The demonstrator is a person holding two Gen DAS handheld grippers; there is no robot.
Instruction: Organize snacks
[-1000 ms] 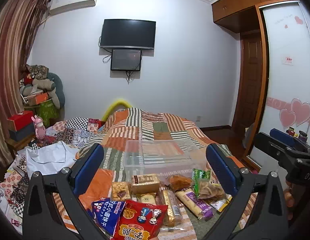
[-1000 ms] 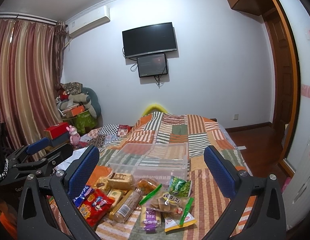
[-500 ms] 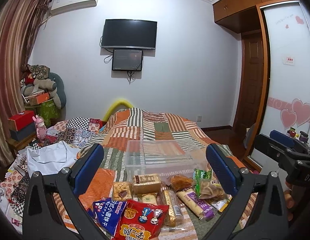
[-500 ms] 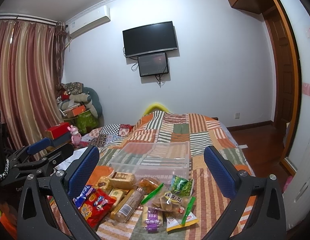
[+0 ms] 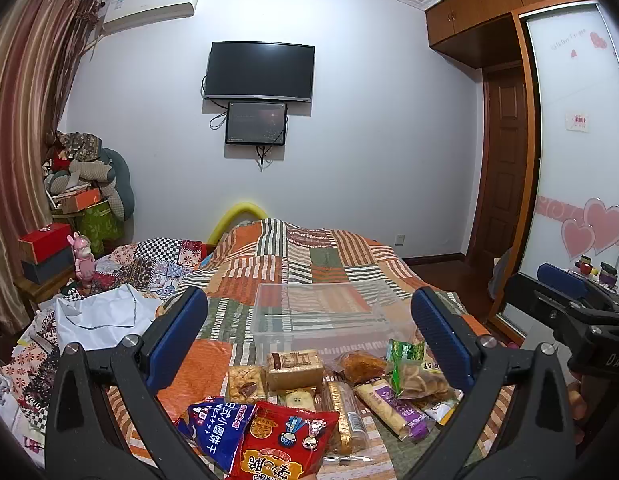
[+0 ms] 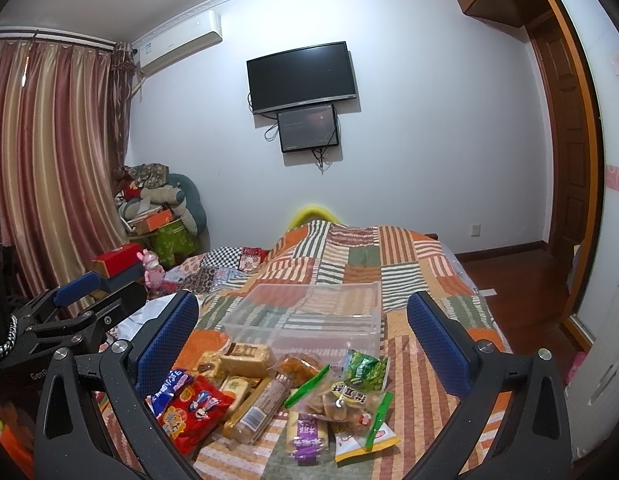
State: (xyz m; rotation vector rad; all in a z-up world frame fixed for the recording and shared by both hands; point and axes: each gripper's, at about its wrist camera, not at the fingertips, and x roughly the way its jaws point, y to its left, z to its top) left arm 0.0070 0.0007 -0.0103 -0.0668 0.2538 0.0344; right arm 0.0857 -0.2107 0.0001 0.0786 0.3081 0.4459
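A: Left wrist view: left claw (image 5: 309,332) spread wide, holding nothing; snack packets (image 5: 309,400) heaped on the bed (image 5: 329,256) just in front of the clear bin (image 5: 321,316)

B: Right wrist view: right claw (image 6: 302,332) equally wide and bare (nothing binned yet, I'd say); next, lower onto a packet beside the bin

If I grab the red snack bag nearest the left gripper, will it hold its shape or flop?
The red snack bag looks like thin crinkled foil, puffed with air, so it is probably light and floppy. The glossy film may slip, and a hard pinch could crush what is inside. It overlaps the blue bag, which may shift.
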